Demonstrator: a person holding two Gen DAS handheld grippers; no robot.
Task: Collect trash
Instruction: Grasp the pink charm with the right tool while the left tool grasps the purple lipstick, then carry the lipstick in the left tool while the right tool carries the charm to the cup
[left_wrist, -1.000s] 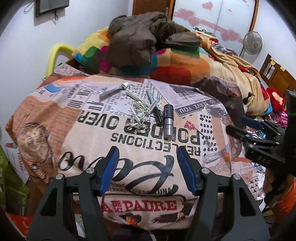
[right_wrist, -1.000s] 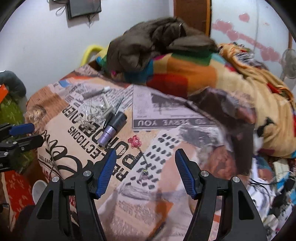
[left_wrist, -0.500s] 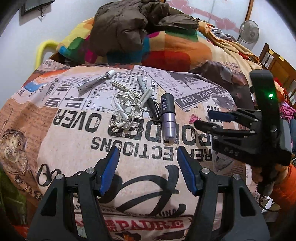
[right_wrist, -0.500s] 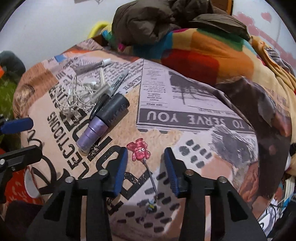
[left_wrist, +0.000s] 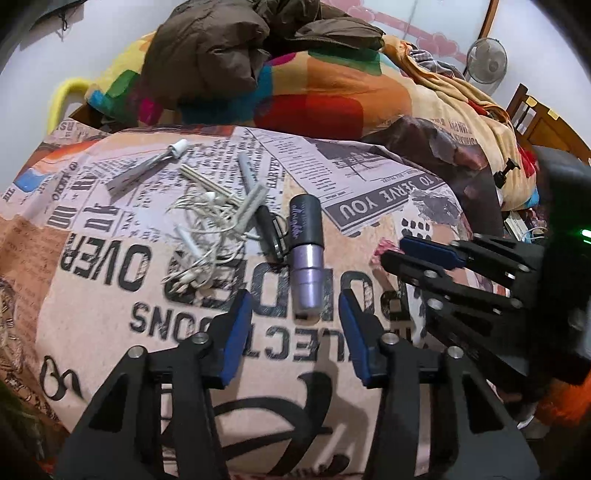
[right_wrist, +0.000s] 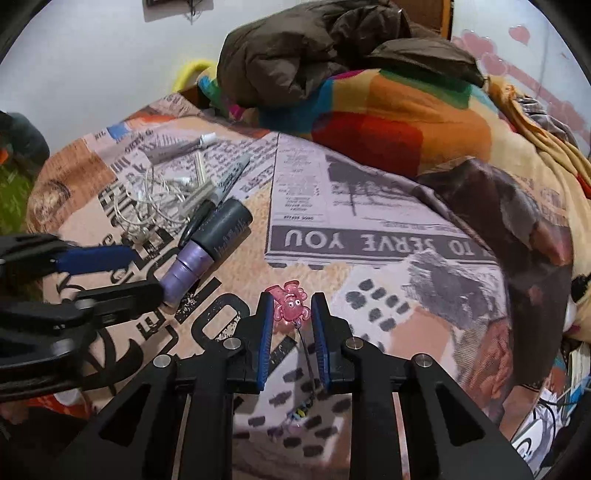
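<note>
- Newsprint bed cover (left_wrist: 110, 325) holds your trash.
- Your right tool (right_wrist: 291, 314) has been closing around the pink charm (right_wrist: 290, 306).
- Your left tool (left_wrist: 293, 332), half open and closing, holds nothing near the purple tube (left_wrist: 308, 269).

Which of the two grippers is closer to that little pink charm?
Right. The right gripper brackets the pink charm; the left gripper sits beside it, at the purple tube.

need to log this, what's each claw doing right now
left claw: open, jaws just been closing either side of the purple tube, not gripping.
right claw: jaws just been closing, shut on the pink charm.
</note>
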